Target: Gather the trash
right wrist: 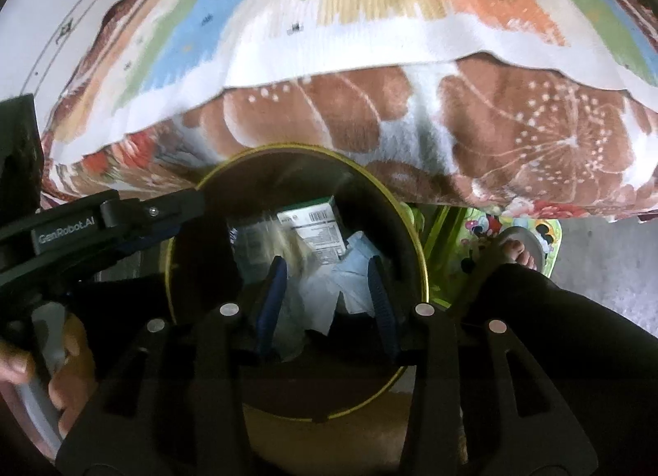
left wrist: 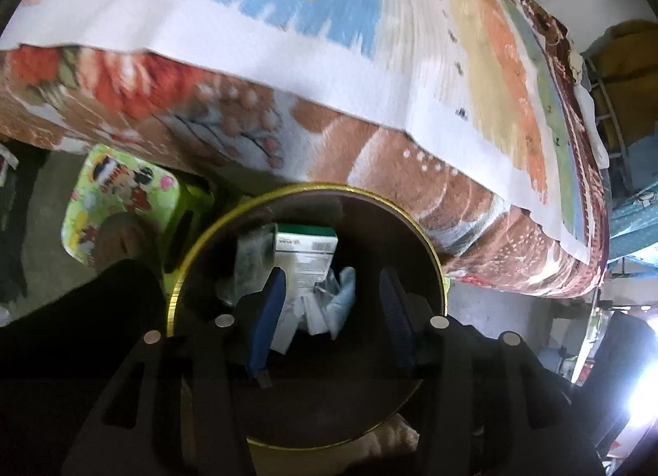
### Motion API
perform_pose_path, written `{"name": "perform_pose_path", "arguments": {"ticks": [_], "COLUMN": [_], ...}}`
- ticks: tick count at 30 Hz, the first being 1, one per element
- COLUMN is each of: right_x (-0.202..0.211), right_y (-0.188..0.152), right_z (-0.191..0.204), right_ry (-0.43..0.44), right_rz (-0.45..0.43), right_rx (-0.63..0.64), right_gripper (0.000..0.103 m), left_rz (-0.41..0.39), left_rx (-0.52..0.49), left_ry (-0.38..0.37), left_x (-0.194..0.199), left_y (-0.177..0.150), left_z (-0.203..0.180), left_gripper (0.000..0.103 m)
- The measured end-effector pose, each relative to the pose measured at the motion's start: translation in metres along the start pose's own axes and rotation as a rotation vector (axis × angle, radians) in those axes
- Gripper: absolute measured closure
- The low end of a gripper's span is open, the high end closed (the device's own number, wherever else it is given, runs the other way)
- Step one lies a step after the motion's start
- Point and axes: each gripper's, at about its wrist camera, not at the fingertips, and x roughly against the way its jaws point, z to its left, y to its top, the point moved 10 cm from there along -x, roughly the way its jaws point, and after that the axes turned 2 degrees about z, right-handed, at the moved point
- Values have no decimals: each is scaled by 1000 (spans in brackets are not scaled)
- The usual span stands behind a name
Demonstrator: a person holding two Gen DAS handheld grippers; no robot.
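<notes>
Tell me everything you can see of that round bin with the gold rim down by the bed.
The round bin looks dark brown, with smooth, slightly glossy inner walls and a thin gold rim. It stands upright and open-topped on the floor beside the blanket-covered bed, next to a small green cartoon-print stool. Inside lie a white-and-green carton with a barcode, crumpled white paper and a clear wrapper. Both grippers hang over its mouth, pointing down, jaws apart, neither visibly touching it.
</notes>
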Motion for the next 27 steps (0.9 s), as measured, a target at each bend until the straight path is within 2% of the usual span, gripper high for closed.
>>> {"name": "perform_pose_path", "arguments": {"ticks": [3,6,10,13,16,18,23,25,27], "right_x": [26,53,80,97,114,123,138,142,145], "right_y": [-1,-2,-10,-20,-34,-42,-66,-72,-74], "right_z": [4,7,5,8,7,8,12,18,21], "right_ry": [7,-17,-20,-12,-48,-53,-51,-39,-48], "right_rz": [-66,-137,-195,-234,-281,-309,-361,-387,-412], "right_rx": [35,96,141,167,202,220,258,284,299], "right_gripper": [61,57,56,50,48,40,21,11,9], "left_rz": [-58,-126,-196,-228,-275,-287,-310,-330,-353], "left_rx": [-52,-170,-311,-391,-441,-453,-471,-482,-467], "left_ry": [-2,14,48,37,31,16,-8,-8,7], "left_x": [28,62,92,106,121,125,129,130,131], "left_y": [1,-7,-29,-48,-62,-72,-96,-102,-102], "left_z": [-4,-15,-20,-23,-25,-25,-23,-22,-18], "left_gripper": [57,56,48,39,30,28,6,6,6]}}
